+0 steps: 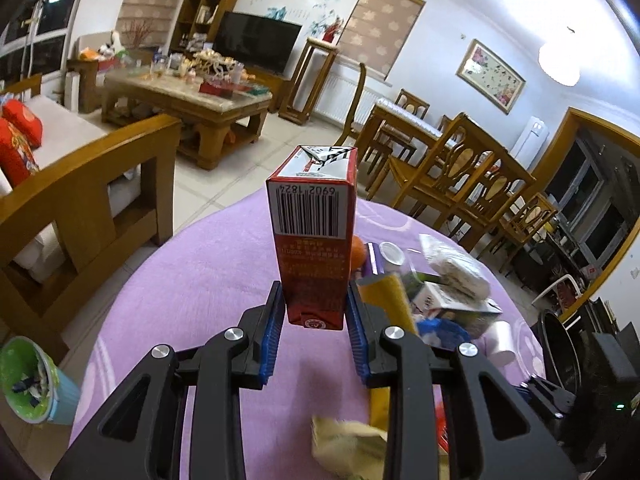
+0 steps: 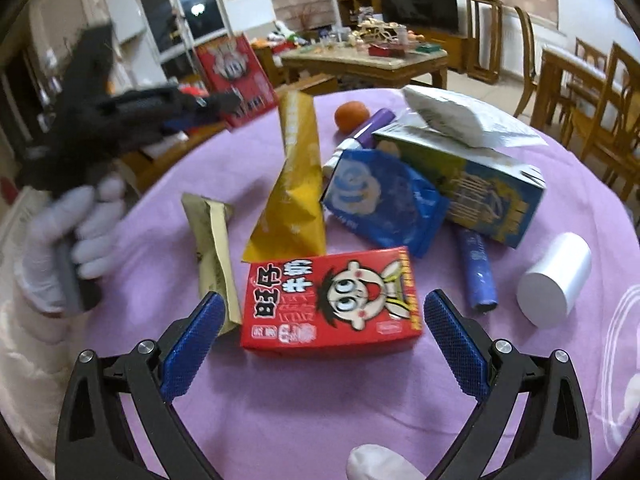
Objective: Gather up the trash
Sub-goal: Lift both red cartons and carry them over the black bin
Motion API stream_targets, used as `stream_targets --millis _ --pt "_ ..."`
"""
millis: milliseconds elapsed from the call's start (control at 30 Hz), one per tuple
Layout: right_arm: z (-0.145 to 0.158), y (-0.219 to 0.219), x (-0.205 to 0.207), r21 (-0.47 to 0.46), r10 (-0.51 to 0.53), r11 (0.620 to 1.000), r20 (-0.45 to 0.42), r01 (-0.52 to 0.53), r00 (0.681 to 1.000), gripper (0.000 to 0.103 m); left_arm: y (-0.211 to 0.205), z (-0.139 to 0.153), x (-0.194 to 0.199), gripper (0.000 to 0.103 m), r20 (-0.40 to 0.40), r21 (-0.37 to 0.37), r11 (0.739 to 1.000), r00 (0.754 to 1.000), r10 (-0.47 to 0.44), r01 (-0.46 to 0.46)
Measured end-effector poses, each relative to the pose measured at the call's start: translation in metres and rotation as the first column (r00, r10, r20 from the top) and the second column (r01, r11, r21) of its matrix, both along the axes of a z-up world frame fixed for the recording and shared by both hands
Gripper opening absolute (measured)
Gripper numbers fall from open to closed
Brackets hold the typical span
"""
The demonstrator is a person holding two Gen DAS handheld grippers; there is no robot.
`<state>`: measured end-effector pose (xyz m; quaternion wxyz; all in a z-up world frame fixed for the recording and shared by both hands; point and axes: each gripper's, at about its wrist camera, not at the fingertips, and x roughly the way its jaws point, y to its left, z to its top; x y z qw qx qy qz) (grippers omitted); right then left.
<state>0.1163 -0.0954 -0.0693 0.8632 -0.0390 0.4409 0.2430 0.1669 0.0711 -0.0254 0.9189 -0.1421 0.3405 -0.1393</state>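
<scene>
Purple fleece cloth [image 2: 320, 400] covers the round table where the trash sits. Left gripper [image 1: 316, 312] pinches a tall red drink carton with a barcode panel [image 1: 314, 216] by its lower end between blue pads, carton upright and lifted above the cloth; same carton shows far left in the right wrist view [image 2: 236, 80], with a white-gloved hand [image 2: 76, 236] on that gripper's handle. Right gripper [image 2: 320, 340] stands spread wide with nothing pinched, one blue pad on each side of a flat red milk carton with a cartoon face [image 2: 332, 300] lying on the cloth, pads apart from it. Just left of that carton lies a gold foil wrapper [image 2: 212, 248]; behind it stands a yellow paper pouch [image 2: 296, 184], tilted. Right of the pouch a crumpled blue plastic bag [image 2: 380, 200] leans on a blue-and-green cardboard box [image 2: 472, 188] with a white plastic packet [image 2: 452, 116] on top. Orange fruit [image 2: 352, 116] at the far side, white cylinder [image 2: 556, 280] near right. Green-and-blue waste bin [image 1: 32, 380] on the floor, near left, holds crumpled scraps, kind unclear.
</scene>
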Motion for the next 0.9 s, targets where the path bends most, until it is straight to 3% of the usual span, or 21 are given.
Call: stream_targets --millis 100,200,567,900 --pt "-0.010 0.015 0.003 -0.076 -0.010 0.997 0.002 0.011 1.000 0.098 -0.004 0.009 -0.013 0.030 0.027 0.012 1.000 1.000 -0.016 0.016" --pt "-0.021 0.025 0.004 -0.108 -0.014 0.994 -0.022 0.012 1.000 0.089 -0.004 0.013 -0.027 0.030 0.047 0.010 0.999 0.998 -0.035 0.035" --pt "-0.004 -0.036 -0.018 0.113 -0.086 0.989 -0.046 0.090 0.995 0.088 -0.012 0.019 -0.057 0.030 0.085 -0.005 0.995 0.992 -0.094 0.095" --pt "0.023 -0.093 -0.070 0.145 -0.103 0.984 -0.006 0.102 0.995 0.088 -0.069 0.031 -0.082 0.030 0.099 0.010 0.982 0.977 -0.187 0.187"
